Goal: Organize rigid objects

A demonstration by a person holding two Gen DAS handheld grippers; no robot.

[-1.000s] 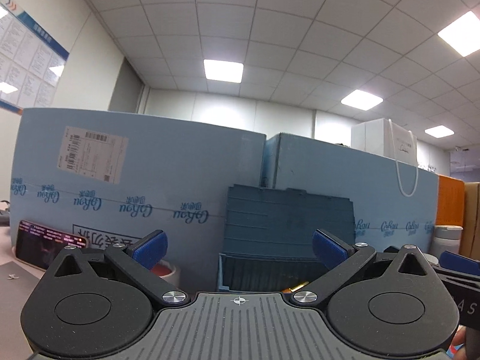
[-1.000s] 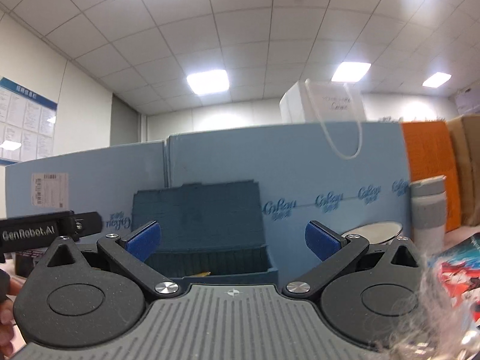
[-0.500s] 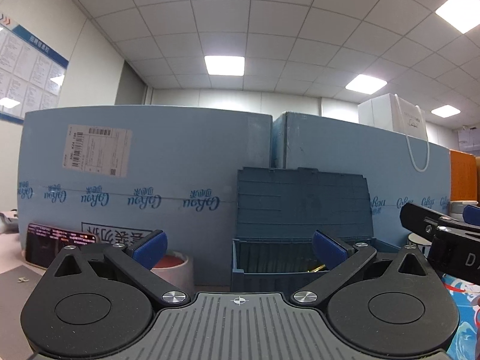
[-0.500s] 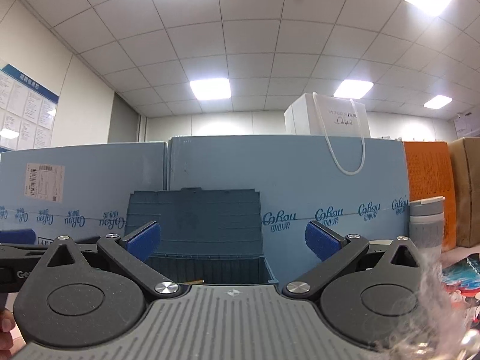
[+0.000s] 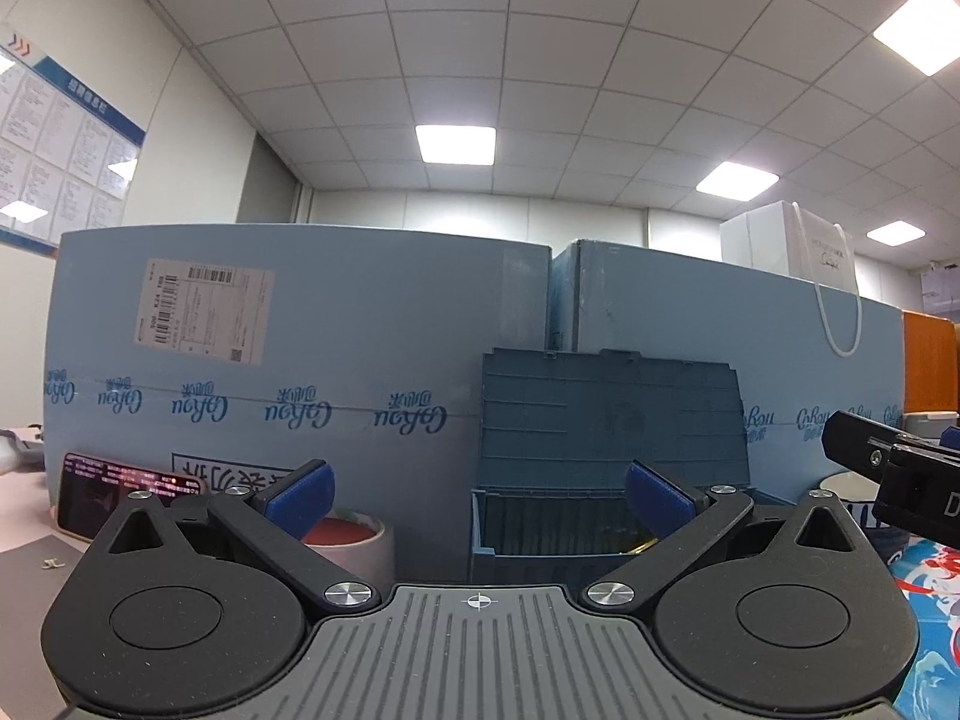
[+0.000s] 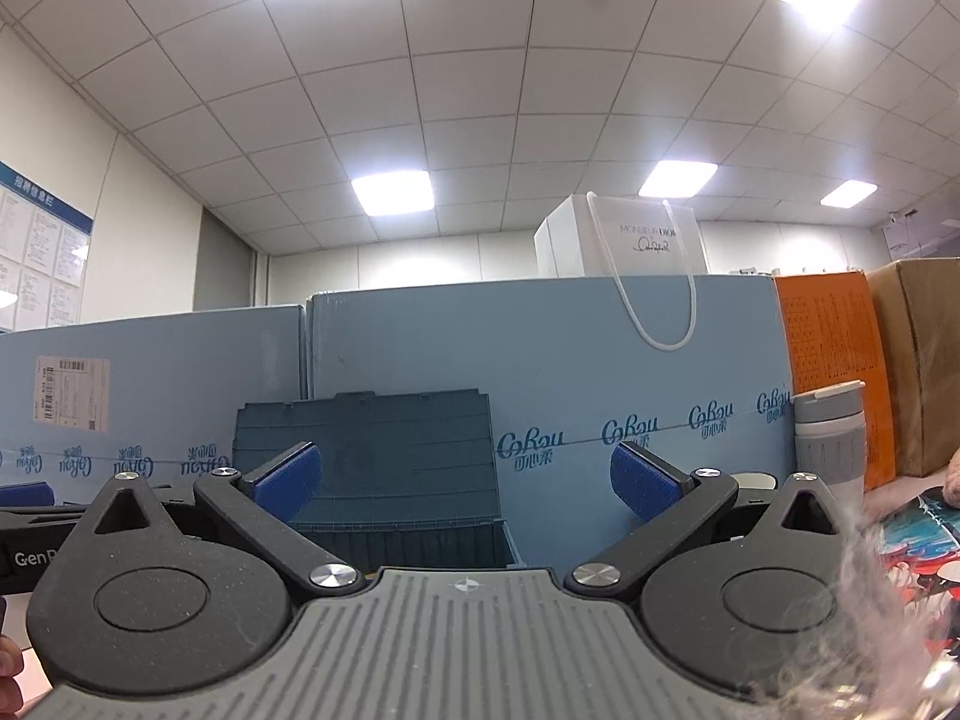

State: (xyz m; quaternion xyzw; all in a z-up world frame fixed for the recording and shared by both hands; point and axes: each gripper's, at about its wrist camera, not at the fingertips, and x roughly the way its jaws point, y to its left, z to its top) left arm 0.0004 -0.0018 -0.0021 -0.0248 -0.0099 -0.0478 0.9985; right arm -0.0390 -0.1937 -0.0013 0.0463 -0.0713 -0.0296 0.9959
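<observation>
A dark blue plastic storage box (image 5: 606,480) stands ahead with its lid tipped up against the blue cartons; something yellow shows inside it. My left gripper (image 5: 477,495) is open and empty, level with the box front. A roll of tape (image 5: 354,540) with a red centre sits just left of the box. In the right wrist view the same box (image 6: 384,480) lies ahead and slightly left, and my right gripper (image 6: 462,480) is open and empty. The right gripper's body shows at the left wrist view's right edge.
Tall blue cartons (image 5: 300,372) wall off the back. A phone (image 5: 114,495) leans at the left. A grey and white cup (image 6: 831,438), an orange box (image 6: 834,354) and a brown carton stand right, with a white bag (image 6: 624,240) on top. A colourful mat (image 5: 927,576) lies right.
Both views have tilted upward and shifted; the box now sits lower and more to the right in the left wrist view. Both grippers stay open.
</observation>
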